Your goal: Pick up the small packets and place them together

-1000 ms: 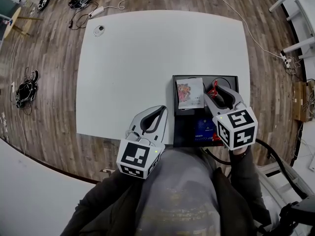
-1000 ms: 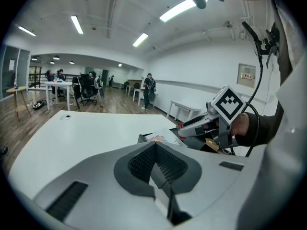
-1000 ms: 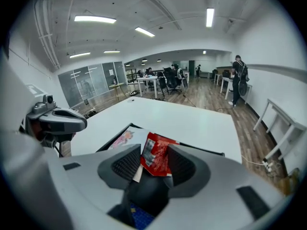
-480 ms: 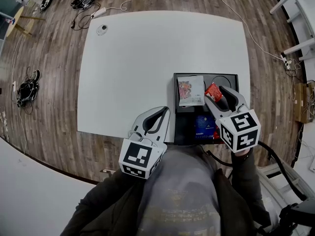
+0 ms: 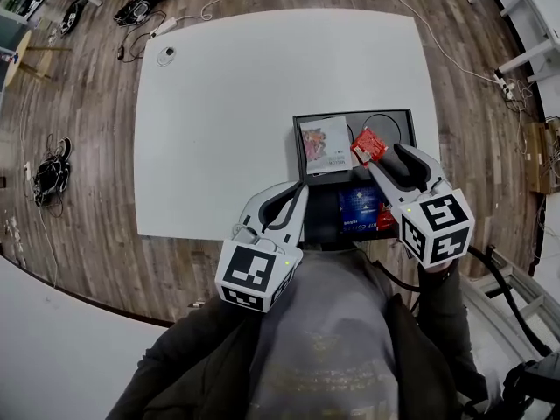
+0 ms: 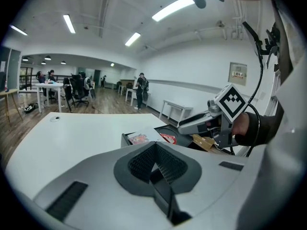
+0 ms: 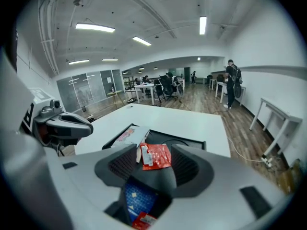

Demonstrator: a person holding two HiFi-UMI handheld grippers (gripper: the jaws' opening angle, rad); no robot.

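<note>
right gripper (image 5: pixel 385 154): jaws just opened | red packet (image 5: pixel 368 145): loose between the tips

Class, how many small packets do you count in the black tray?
3 for certain: a white packet far left in the tray, a red packet right of it, a blue packet nearer. A red scrap beside the blue may be a fourth.

A white table (image 5: pixel 219 103) stands on wood-plank floor (image 5: pixel 79 103), cables (image 5: pixel 45 166) strewn about, under what seem strip lights (image 7: pixel 95 28).

Bright even light from ceiling strips (image 7: pixel 95 28), sharp, fisheye-bent edges
</note>
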